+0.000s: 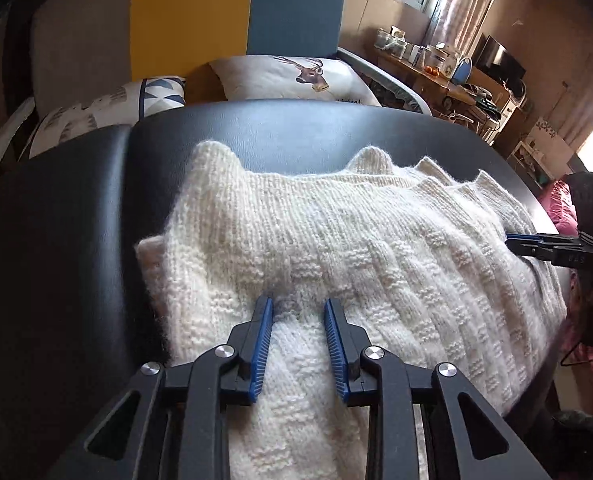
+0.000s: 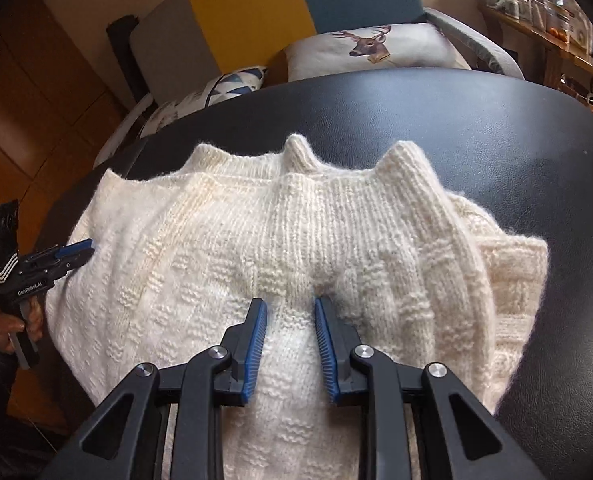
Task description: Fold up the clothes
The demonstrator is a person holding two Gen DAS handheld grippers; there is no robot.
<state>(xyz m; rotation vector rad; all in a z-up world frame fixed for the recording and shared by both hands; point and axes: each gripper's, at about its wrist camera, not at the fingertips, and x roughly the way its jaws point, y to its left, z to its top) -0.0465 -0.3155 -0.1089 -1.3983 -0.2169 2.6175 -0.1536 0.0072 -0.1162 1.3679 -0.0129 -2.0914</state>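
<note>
Cream knit, chunky and fuzzy: that's the sweater (image 1: 336,264), lying across the middle of the black padded worktop (image 1: 68,240) and already doubled into a thick stack, ribbed edge toward the top of both frames.

Left gripper (image 1: 298,304) sits low centre in its own view, jaws partly apart with the knit bulging up between them. The pads don't look pressed in, so I'd call it open and holding nothing. Right gripper (image 2: 289,304) looks much the same in its view: a modest gap, wool between the fingers, no clear pinch. No lifted fold or stretched stitches at either one.

My guess is the step is getting a fresh grab on the near edge for another fold. Doing it well probably means biting every layer at once, not just the top one, since loose knit slides and stretches. Both grippers should lift together and lay the fold over evenly, or it'll skew.

Hard to tell:
- how many layers are in the stack, and where the sleeves went
- the near edge, cut off behind the gripper bodies at the bottom of both frames
- the underside
- the sweater's right side in the left view, partly behind the other gripper
</note>
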